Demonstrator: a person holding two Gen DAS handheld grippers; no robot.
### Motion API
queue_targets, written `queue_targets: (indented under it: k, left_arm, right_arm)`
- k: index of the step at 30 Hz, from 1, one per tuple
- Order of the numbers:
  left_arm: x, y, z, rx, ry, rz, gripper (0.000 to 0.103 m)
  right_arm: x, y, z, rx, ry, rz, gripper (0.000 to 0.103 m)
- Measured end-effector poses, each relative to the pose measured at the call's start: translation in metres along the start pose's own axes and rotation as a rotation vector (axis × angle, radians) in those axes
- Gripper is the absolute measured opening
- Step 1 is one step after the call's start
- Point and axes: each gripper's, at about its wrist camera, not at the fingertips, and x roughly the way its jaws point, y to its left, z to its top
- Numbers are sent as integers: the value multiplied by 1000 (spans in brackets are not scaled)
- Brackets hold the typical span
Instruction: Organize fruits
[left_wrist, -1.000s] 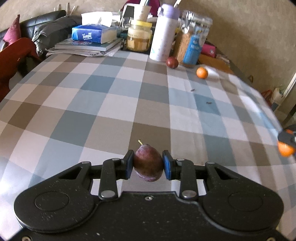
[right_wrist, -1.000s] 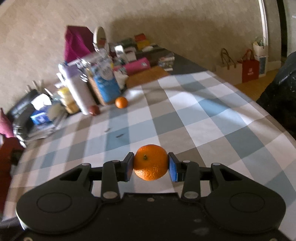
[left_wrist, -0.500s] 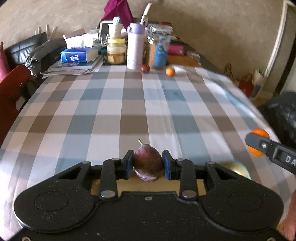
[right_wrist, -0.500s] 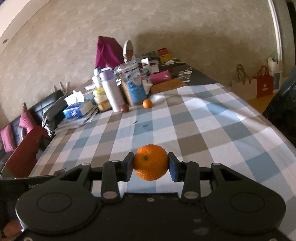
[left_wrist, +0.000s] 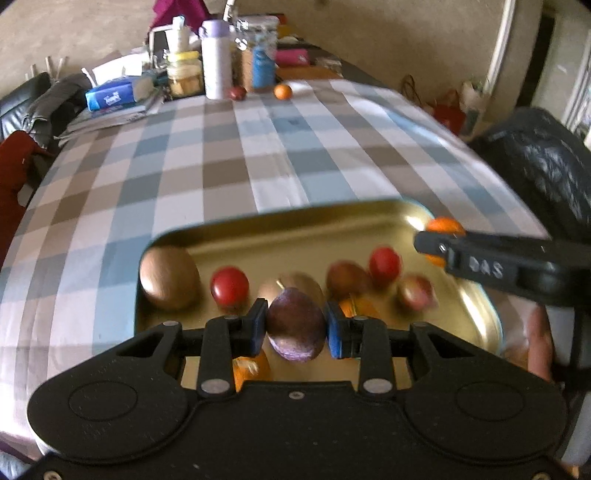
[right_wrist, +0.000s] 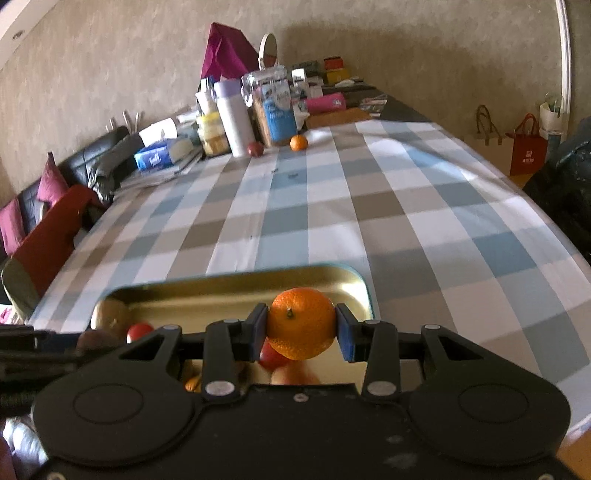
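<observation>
Fruits now hang over the gold tray (left_wrist: 280, 221) at the table's near edge: left claw (left_wrist: 295, 325) grips a plum (left_wrist: 295, 323), right claw (right_wrist: 302, 328) a mandarin (right_wrist: 302, 323), both brought from mid-table, ready to drop.

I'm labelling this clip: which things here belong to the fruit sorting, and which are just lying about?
Job:
- plum in left gripper
- mandarin in right gripper
- gold tray
- far plum, far mandarin

Lying about:
- tissue box
- white bottle
- jars
</observation>
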Motion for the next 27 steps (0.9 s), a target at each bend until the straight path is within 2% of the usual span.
queue_targets:
  k: [6, 8, 18, 27]
  left_arm:
    - [-7, -11, -13, 17, -37, 30, 44]
    - [-8, -9, -14, -1, -41, 34, 46]
    - [-15, 5, -27, -121, -36, 59, 46]
    - [-26, 4, -45, -150, -72, 120, 47]
  right_arm:
    - [-6, 8, -12, -31, 13, -30, 41]
    - [-9, 12, -15, -44, 7, -34, 42]
    - [-31, 15, -28, -20, -28, -21, 41]
    - [-52, 20, -47, 22, -68, -27, 41]
